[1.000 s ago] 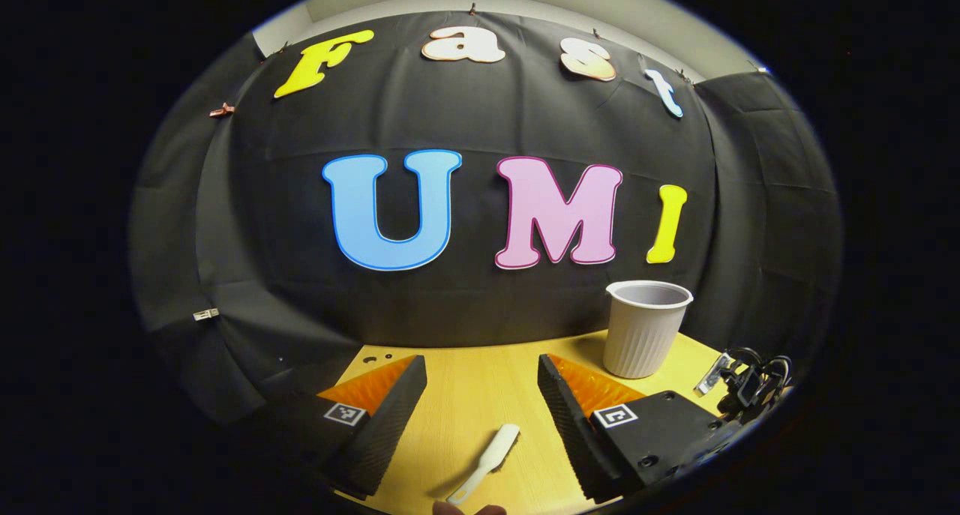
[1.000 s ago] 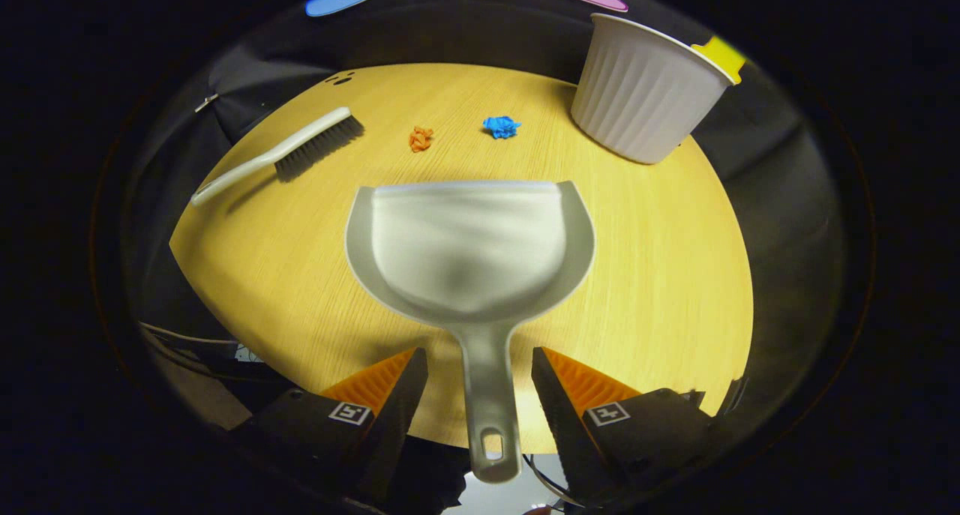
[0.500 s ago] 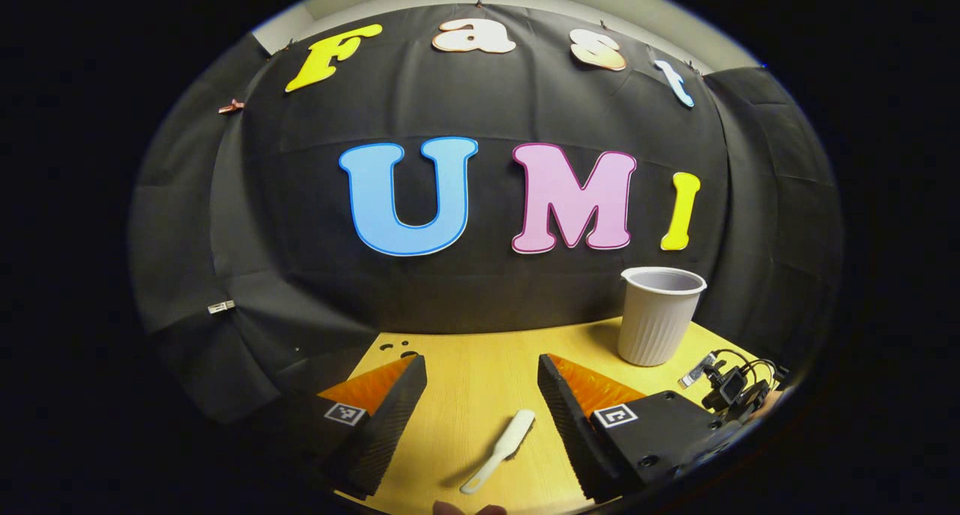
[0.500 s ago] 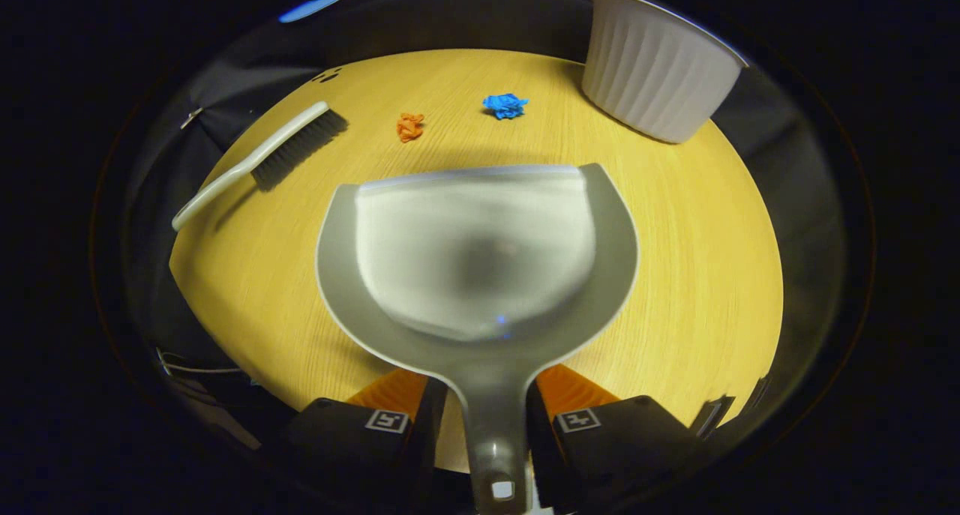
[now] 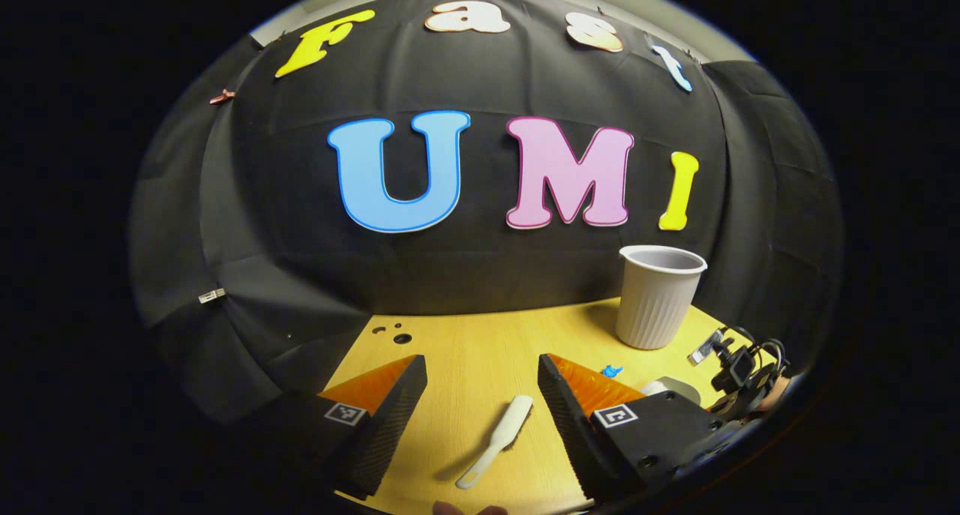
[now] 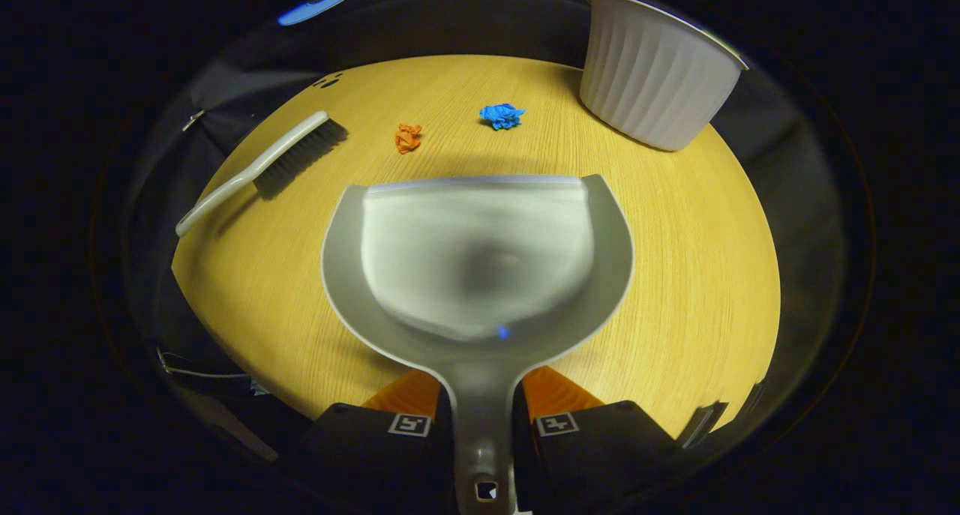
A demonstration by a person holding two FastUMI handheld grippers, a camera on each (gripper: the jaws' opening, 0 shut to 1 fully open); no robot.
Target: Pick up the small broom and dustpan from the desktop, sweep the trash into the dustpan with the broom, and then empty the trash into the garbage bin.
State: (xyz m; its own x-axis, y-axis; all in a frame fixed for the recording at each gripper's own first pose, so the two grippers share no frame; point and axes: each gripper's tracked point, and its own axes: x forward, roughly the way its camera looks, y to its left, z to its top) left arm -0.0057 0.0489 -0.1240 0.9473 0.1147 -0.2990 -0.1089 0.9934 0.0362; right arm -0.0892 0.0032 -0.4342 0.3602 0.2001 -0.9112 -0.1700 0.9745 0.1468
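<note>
Grey dustpan (image 6: pixel 476 260) sits with its handle clamped between the right hand-held gripper (image 6: pixel 481 417) fingers, while the left hand-held gripper (image 5: pixel 482 395), spread wide, straddles the broom (image 5: pixel 495 440) handle on the desk (image 6: pixel 675 223).

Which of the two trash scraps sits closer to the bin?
The blue scrap. It lies nearer the white ribbed bin; the orange scrap sits farther off, toward the broom.

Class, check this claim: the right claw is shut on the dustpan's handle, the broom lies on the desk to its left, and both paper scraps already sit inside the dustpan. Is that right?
Not quite. The right gripper view shows the orange scrap and the blue scrap on the desk beyond the dustpan, not inside it. The rest holds: the right claw is shut on its handle, and the broom lies to the left.
</note>
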